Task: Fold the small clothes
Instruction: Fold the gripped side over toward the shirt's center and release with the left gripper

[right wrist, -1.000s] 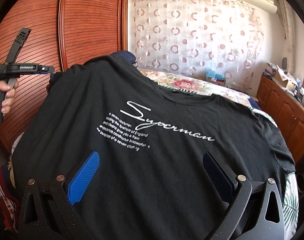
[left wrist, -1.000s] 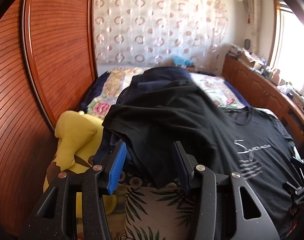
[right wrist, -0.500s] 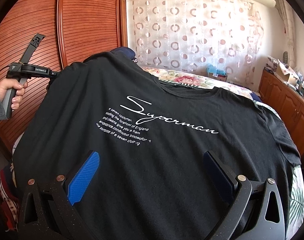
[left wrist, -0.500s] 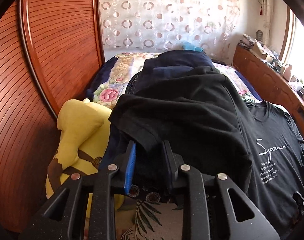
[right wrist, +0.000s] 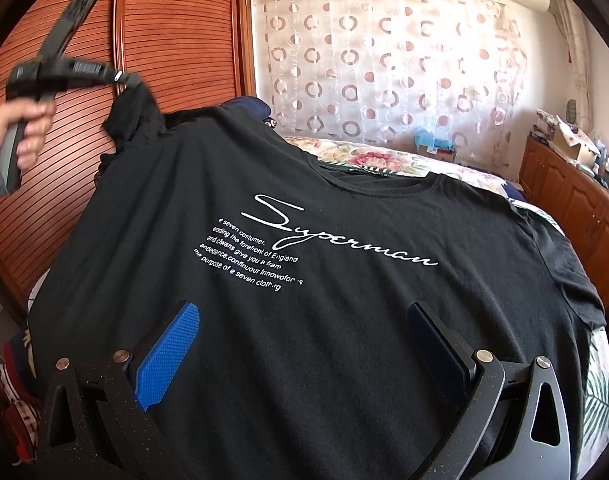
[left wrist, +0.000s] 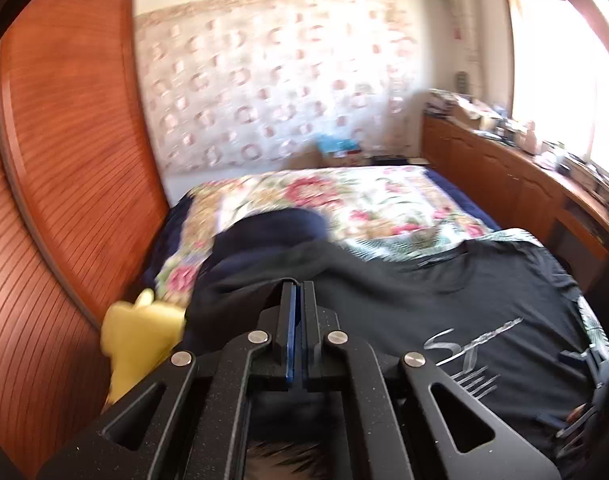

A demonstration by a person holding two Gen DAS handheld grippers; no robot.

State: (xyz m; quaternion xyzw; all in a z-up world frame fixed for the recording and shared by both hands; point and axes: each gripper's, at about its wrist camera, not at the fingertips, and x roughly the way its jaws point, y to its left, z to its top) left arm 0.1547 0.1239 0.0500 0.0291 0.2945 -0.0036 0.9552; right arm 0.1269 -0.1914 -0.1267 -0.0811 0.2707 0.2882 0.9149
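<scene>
Left sleeve pinched for the first fold

Our left hand-held gripper [right wrist: 122,78] pinches the black T-shirt [right wrist: 304,320] by its far-left sleeve, raised to fold inward; the shirt lies print-up on the bed [left wrist: 344,200], our right hand-held gripper [right wrist: 300,344] spread above the near hem.

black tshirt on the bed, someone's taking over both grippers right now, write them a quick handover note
Left gripper: shut on the sleeve of the black T-shirt, holding it lifted off the bed.
Right gripper: open, over the shirt's lower front, gripping nothing.
Shirt: spread face up on the floral bed, "Superman" print showing; dark clothes pile and yellow plush toy beside it.
Done: sleeve picked up.
Left: probably fold that sleeve inward, then the other side, then fold up from the hem.
</scene>
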